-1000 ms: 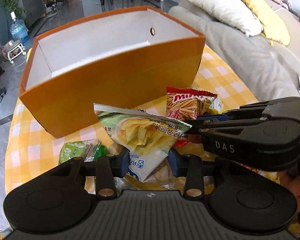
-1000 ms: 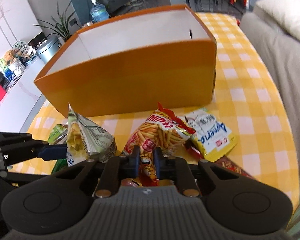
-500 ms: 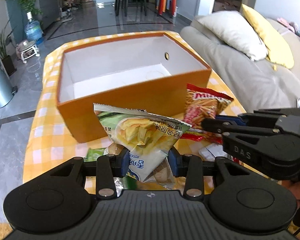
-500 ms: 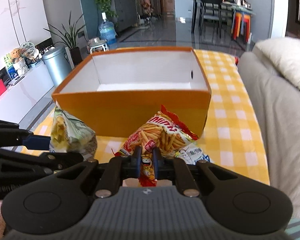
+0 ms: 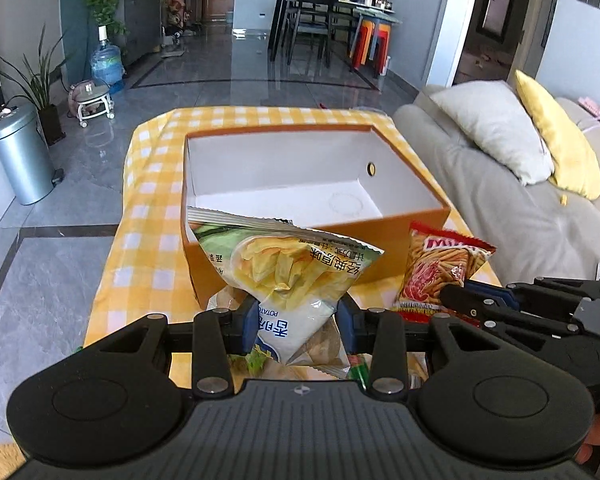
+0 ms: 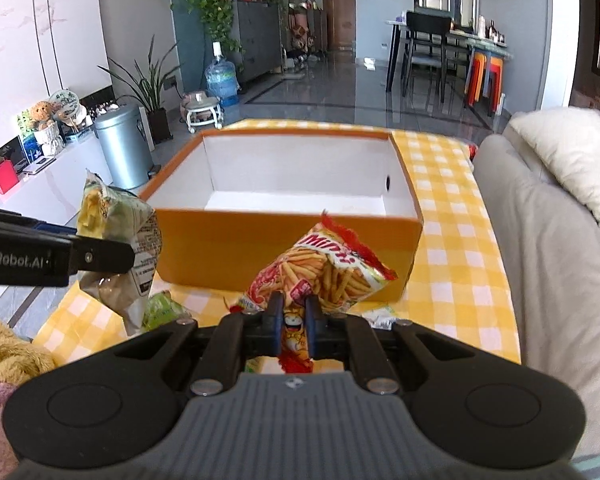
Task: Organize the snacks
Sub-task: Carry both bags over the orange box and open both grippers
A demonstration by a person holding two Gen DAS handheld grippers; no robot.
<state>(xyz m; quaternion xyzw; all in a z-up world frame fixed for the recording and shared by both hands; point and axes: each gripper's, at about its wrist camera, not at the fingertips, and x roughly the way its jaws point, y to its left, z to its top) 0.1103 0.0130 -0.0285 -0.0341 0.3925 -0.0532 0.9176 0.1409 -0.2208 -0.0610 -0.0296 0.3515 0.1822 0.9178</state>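
Note:
My left gripper [image 5: 296,320] is shut on a green and white potato chip bag [image 5: 288,276], held up in front of the orange box [image 5: 404,236]. The same chip bag [image 6: 116,216] shows at the left of the right wrist view, with the left gripper [image 6: 100,258] clamped on it. My right gripper [image 6: 294,320] is shut on the lower corner of a red bag of fry sticks [image 6: 324,272], lifted before the orange box [image 6: 284,248]. That red bag [image 5: 440,268] and the right gripper [image 5: 456,304] appear at the right of the left wrist view. The box is white inside and holds nothing.
The box stands on a table with a yellow checked cloth [image 6: 456,264]. Other snack packets [image 6: 164,308] lie on the cloth below the grippers. A grey sofa [image 5: 520,208] with pillows runs along the right. A metal bin [image 5: 20,156] stands on the floor at the left.
Both grippers have risen with their bags, so the box now lies lower in view with its inside showing. The packets left on the cloth have dropped below the fingers.

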